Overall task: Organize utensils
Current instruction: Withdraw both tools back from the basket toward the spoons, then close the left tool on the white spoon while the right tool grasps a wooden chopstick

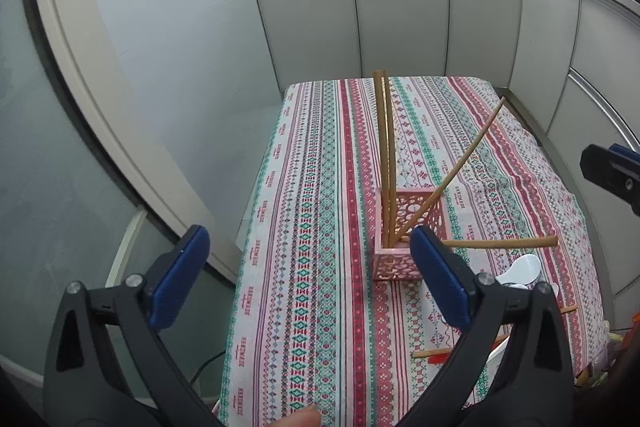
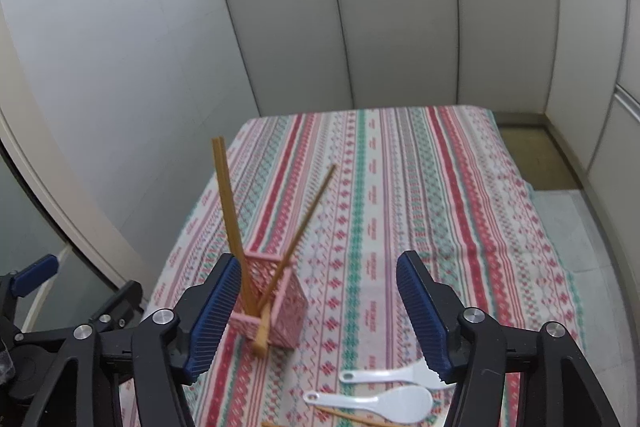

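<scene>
Flanking holder (image 2: 276, 303): 2 spoons (image 2: 376, 401), perhaps plastic.

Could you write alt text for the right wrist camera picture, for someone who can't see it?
A pink lattice plastic holder stands on a striped patterned tablecloth with four wooden chopsticks leaning in it. The right gripper, its blue-padded fingers open and empty, frames the view. Two white plastic rice spoons lie in the foreground.

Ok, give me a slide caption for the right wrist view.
Open right gripper above a striped tablecloth, with chopsticks standing in a pink holder and two white spoons lying nearby.
</scene>
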A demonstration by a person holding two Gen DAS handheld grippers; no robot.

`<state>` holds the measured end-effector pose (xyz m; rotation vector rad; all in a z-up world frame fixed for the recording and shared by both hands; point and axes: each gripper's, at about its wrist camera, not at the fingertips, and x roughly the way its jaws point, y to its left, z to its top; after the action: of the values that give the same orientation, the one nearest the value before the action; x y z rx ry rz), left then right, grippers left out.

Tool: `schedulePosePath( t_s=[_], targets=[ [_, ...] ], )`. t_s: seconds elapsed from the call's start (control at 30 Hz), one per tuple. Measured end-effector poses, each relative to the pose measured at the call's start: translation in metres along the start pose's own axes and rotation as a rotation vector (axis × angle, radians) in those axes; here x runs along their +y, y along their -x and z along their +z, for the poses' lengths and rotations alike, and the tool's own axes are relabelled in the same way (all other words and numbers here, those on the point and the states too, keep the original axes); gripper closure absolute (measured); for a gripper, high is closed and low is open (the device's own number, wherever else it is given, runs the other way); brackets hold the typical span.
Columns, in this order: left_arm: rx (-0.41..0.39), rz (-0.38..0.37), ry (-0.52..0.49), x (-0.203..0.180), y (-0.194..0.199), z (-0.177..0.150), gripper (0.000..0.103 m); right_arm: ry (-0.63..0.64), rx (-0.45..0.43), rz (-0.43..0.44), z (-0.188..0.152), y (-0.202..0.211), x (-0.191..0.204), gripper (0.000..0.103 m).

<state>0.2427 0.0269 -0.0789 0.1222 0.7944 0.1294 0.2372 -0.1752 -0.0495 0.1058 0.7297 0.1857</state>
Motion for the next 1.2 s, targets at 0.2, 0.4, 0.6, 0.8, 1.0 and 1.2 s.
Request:
schedulePosePath(
  t_s=[0.2, 0.4, 0.6, 0.8, 1.0, 1.2],
  targets=[
    [0.014, 0.06, 0.004, -0.015, 0.005, -0.014, 0.001, -0.016, 0.056, -0.018, -0.009, 0.0, -0.015, 0.03],
    [-0.016, 0.111, 0.023, -0.037, 0.017, -0.03, 0.001, -0.028, 0.102, -0.062, -0.021, -0.001, -0.035, 0.028],
    [-0.054, 0.098, -0.048, -0.06, 0.027, -0.039, 0.001, -0.033, 0.149, -0.106, -0.033, 0.0, -0.051, 0.028],
    [-0.043, 0.083, -0.12, -0.077, 0.026, -0.05, 0.001, -0.056, 0.206, -0.135, -0.047, -0.002, -0.071, 0.028],
    [-0.032, 0.068, -0.159, -0.088, 0.027, -0.055, 0.001, -0.076, 0.252, -0.162, -0.06, -0.006, -0.088, 0.028],
    [-0.003, 0.046, -0.187, -0.097, 0.022, -0.061, 0.001, -0.091, 0.299, -0.177, -0.071, -0.012, -0.1, 0.028]
  ],
)
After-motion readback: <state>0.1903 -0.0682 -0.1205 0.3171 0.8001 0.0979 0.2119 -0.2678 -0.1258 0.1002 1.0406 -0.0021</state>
